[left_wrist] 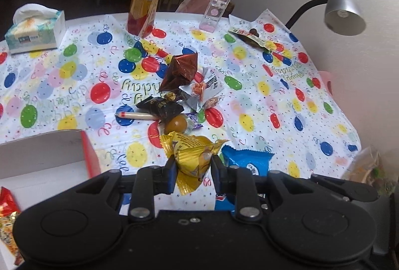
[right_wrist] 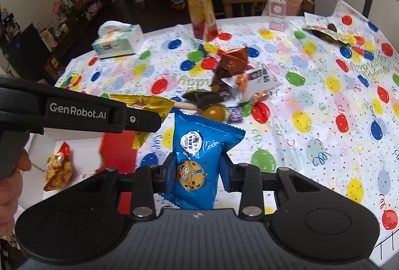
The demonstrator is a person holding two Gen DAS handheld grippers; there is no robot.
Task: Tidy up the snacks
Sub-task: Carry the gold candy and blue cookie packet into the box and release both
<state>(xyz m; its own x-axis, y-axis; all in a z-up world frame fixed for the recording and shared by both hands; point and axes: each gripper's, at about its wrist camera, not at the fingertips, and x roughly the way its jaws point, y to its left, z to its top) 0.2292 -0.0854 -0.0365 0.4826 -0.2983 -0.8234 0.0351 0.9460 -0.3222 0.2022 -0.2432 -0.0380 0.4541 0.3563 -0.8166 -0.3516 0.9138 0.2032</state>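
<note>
My left gripper (left_wrist: 194, 168) is shut on a crinkled yellow snack packet (left_wrist: 192, 155), held just above the balloon-print tablecloth. From the right wrist view the left gripper (right_wrist: 152, 120) comes in from the left with the yellow packet (right_wrist: 147, 103) pinched at its tip. My right gripper (right_wrist: 198, 170) is shut on a blue cookie packet (right_wrist: 197, 145), which also shows beside the left fingers (left_wrist: 245, 162). A white box with a red edge (left_wrist: 49, 157) (right_wrist: 114, 152) sits at the near left and holds a red-and-gold snack bag (right_wrist: 58, 167). A heap of mixed snacks (left_wrist: 179, 100) lies mid-table.
At the far side stand a juice bottle (left_wrist: 143, 3), a tissue box (left_wrist: 35, 30) and a clear plastic case (left_wrist: 214, 10). A desk lamp (left_wrist: 344, 10) leans over the right edge near an opened wrapper (left_wrist: 249, 37). A hand (right_wrist: 12, 182) holds the left gripper.
</note>
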